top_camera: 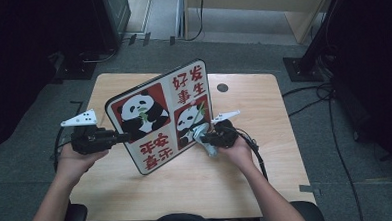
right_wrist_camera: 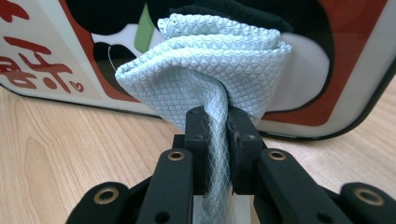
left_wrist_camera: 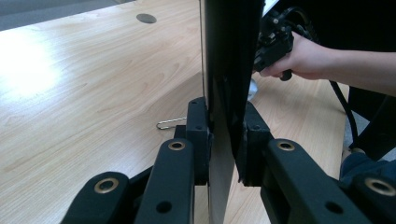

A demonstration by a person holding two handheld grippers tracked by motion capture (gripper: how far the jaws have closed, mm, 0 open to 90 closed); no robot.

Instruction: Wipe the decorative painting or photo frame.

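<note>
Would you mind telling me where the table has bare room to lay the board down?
Near edge of the table, between the forearms, is bare. So is the far left, beside the paperclip. The middle is crowded: board, cloth, both grippers.

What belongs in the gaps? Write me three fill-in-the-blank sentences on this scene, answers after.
1. The left gripper is shut on the edge of the ____ board.
2. The right gripper is shut on a pale blue ____.
3. The board's lower edge rests on the wooden ____.

Missing words: panda; cloth; table.
</note>
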